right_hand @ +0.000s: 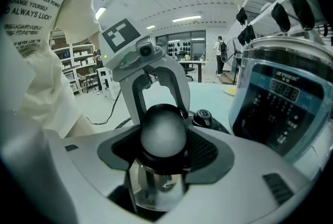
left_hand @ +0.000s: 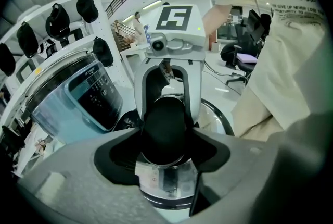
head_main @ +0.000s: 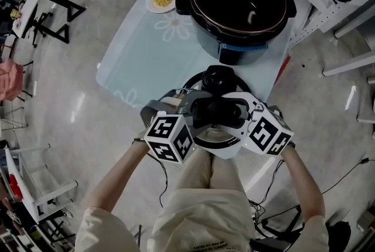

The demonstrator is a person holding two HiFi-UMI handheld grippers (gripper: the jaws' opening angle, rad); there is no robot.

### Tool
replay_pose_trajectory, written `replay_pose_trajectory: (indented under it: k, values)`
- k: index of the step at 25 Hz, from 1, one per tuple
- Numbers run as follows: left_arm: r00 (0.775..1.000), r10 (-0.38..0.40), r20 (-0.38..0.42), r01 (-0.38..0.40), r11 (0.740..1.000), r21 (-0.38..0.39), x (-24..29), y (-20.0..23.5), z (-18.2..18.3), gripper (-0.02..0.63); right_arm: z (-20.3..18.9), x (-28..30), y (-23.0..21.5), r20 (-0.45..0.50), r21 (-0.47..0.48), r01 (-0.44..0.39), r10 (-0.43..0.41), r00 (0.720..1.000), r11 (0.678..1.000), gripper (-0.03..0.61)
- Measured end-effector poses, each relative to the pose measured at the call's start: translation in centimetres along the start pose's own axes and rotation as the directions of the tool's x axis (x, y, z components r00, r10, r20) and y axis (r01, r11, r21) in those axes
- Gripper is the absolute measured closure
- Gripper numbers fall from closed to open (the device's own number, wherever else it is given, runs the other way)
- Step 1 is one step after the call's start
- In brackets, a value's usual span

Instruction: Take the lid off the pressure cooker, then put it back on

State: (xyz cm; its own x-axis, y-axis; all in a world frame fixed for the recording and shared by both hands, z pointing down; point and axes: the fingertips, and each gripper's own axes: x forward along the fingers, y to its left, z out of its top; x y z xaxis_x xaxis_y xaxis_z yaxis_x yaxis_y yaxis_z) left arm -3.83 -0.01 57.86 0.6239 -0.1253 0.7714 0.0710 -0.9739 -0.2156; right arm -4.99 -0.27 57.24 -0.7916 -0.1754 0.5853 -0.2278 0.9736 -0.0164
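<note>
Lid [head_main: 218,79] off, handle [left_hand: 164,119] clamped in left gripper [left_hand: 165,139] and right gripper [right_hand: 162,139] fingers, open cooker [head_main: 237,4] interior only in head view.

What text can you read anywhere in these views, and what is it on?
"ESTIMATE YOUR POWER" / "CHANGE YOURSELF" / "ALWAYS LUCK!": the person's shirt, right gripper view; line starts cut off.
"CHANGE YOU" / "ALWAYS": same shirt, left gripper view; the rest is cut off.
Smaller shirt print below, and the shirt print in the head view: too blurred to read.
Control panel on the pressure cooker: display and button labels too small to read.
Marker cubes: square patterns, no words.
</note>
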Motion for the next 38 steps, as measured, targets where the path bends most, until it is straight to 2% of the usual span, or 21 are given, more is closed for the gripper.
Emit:
replay_pose_trajectory:
  k: [7,11,14,17,23,28,31,34,38]
  values:
    - [1.000,0.026,-0.008,-0.026,1.000,-0.008,0.3,-0.2,0.0,0.339,-0.7,0.1,0.1,-0.076,0.034,-0.010,0.013,0.997,0.999,0.304]
    - [0.999,0.037,-0.029,-0.038,0.999,-0.035,0.4,-0.2,-0.1,0.339,-1.1,0.1,0.1,-0.111,0.101,0.001,0.010,0.994,0.995,0.304]
    - [0.998,0.064,-0.020,-0.066,0.994,-0.091,0.4,-0.2,-0.2,0.339,-1.2,-0.1,0.1,-0.118,0.117,0.026,-0.012,0.993,0.993,0.304]
    - [0.994,0.110,0.011,-0.106,0.978,-0.180,0.1,-0.1,-0.4,0.339,-1.2,-0.4,-0.1,-0.119,0.134,0.050,-0.033,0.992,0.990,0.304]
    - [0.977,0.203,0.068,-0.167,0.921,-0.351,-1.9,0.1,-0.1,0.339,-0.3,-1.6,-0.2,-0.063,0.207,0.139,-0.128,0.990,0.968,0.301]
    - [0.948,0.296,0.113,-0.212,0.858,-0.468,-4.4,0.4,0.8,0.344,2.0,-3.4,-1.1,0.037,0.267,0.239,-0.257,0.966,0.934,0.303]
    - [0.917,0.372,0.145,-0.241,0.806,-0.541,-6.4,0.9,1.5,0.425,3.4,-4.7,-0.9,0.092,0.307,0.252,-0.292,0.952,0.918,0.322]
    - [0.886,0.431,0.172,-0.263,0.772,-0.578,-8.0,1.4,2.4,0.477,5.0,-6.1,-1.0,0.138,0.361,0.276,-0.344,0.929,0.891,0.366]
    - [0.845,0.498,0.196,-0.284,0.727,-0.625,-10.3,2.3,3.2,0.531,6.7,-8.2,-1.2,0.172,0.405,0.315,-0.410,0.896,0.858,0.468]
